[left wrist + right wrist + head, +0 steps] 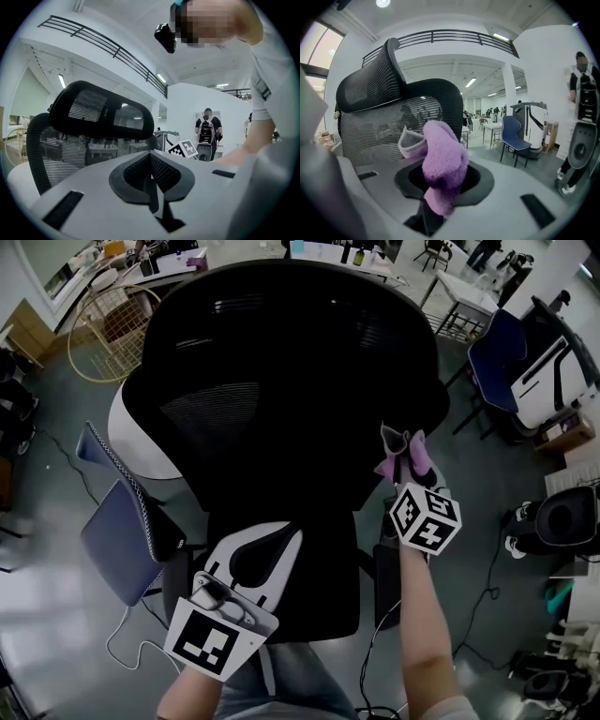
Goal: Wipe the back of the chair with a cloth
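Note:
A black mesh office chair (281,381) fills the middle of the head view, seen from behind and above, with its headrest (101,112) on top. My right gripper (406,468) is shut on a purple cloth (403,456), held up close to the right edge of the chair's back. In the right gripper view the cloth (440,164) bulges out of the jaws, with the mesh back (389,126) just behind it. My left gripper (263,552) hangs lower, behind the chair's lower back, shut with nothing in it (151,174).
A grey-blue chair (122,521) stands close at the left and a blue chair (502,348) at the right beside a white machine (553,371). A rattan hoop chair (98,329) sits at the back left. Cables (131,638) lie on the floor. A person with a backpack (206,129) stands far off.

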The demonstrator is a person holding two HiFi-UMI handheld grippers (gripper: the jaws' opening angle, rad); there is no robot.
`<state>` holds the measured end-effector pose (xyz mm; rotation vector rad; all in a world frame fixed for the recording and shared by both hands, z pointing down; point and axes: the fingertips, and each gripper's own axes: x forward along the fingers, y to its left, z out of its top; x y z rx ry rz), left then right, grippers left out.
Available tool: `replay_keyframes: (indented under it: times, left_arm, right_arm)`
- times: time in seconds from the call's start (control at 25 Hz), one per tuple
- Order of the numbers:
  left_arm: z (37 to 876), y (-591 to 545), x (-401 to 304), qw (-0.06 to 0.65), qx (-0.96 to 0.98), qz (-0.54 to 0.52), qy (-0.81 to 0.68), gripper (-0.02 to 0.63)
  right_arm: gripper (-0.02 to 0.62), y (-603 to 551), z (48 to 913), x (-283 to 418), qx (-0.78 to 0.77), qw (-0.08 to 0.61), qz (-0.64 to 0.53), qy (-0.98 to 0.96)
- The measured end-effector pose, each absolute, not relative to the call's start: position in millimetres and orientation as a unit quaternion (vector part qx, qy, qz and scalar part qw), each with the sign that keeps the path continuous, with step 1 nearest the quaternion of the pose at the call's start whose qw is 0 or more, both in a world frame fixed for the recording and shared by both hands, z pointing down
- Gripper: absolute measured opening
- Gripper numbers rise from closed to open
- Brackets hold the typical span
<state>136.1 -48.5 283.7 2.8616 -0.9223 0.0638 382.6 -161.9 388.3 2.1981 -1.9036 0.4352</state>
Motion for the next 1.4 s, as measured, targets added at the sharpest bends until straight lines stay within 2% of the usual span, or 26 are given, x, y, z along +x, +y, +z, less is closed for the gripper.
replay_keyframes:
  times: [0.68, 1.4]
  left_arm:
    - [288, -51, 108, 0.072, 0.941, 0.016, -0.329, 0.011]
    - [289, -59, 37, 0.08, 0.925, 0.014, -0.37, 0.012]
  right_arm:
    - [0.107, -173, 393, 344, 0.73, 0.134, 0.132, -0.657]
    - [0.107, -201, 396, 217, 0.68, 0.13, 0.14, -0.708]
